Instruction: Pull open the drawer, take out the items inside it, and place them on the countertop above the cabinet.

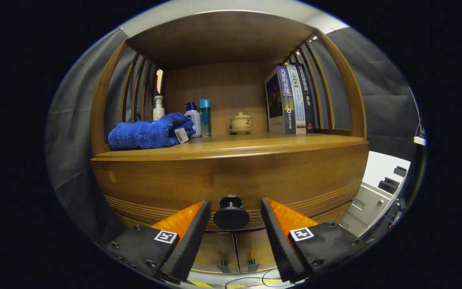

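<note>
Wooden cabinet (231,172), drawer shut, contents hidden, gripper (235,210) open around knob (231,214), not touching.

Blue towel (150,135), bottles (199,117), lidded cup (241,121) (centre), books (291,100).

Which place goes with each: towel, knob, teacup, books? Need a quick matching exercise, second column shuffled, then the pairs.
Things:
1. blue towel
2. drawer knob
3. lidded teacup
4. books

Places:
A. standing upright at the right end of the countertop
B. between the open gripper fingers, untouched
C. lying at the left end of the countertop
D. mid-countertop, between the bottles and the books

Pairs: 1-C, 2-B, 3-D, 4-A
</note>
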`<state>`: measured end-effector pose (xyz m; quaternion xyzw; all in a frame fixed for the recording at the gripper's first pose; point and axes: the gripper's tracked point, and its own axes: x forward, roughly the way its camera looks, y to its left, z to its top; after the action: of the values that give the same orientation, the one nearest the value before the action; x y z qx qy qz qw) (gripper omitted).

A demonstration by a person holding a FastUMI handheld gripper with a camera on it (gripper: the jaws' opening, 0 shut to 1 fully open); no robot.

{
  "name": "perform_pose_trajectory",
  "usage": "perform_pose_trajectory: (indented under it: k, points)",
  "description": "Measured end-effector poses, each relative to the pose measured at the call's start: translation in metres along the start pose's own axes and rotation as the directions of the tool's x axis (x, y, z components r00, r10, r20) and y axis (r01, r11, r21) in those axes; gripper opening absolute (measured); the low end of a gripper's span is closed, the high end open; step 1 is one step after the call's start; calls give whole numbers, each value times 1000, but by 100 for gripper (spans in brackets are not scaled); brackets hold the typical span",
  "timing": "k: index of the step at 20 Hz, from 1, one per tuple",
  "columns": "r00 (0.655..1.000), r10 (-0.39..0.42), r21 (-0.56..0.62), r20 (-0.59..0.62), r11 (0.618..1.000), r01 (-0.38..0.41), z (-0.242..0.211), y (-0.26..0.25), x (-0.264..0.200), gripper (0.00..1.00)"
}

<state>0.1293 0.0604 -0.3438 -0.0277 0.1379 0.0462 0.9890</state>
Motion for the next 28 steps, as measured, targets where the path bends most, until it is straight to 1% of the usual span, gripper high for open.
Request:
perform_pose_trajectory:
  k: [1,2,3,5,8,12,20,28]
  points:
    - [1000,8,-3,-22,1000,-8,-6,2,1,71]
    - [1000,9,-4,-6,1000,-9,-2,1,-1,63]
    - [1000,9,0,-20,1000,-9,-6,1,3,55]
    - [1000,10,18,-30,1000,-9,-4,2,0,48]
    - [999,-3,-18,-53,1000,2,-7,0,-6,39]
    - [999,1,18,-54,1000,0,-10,1,-27,38]
    - [999,-3,7,-54,1000,3,-16,-1,-73,38]
    - [998,1,23,-65,1000,0,-21,-3,-105,38]
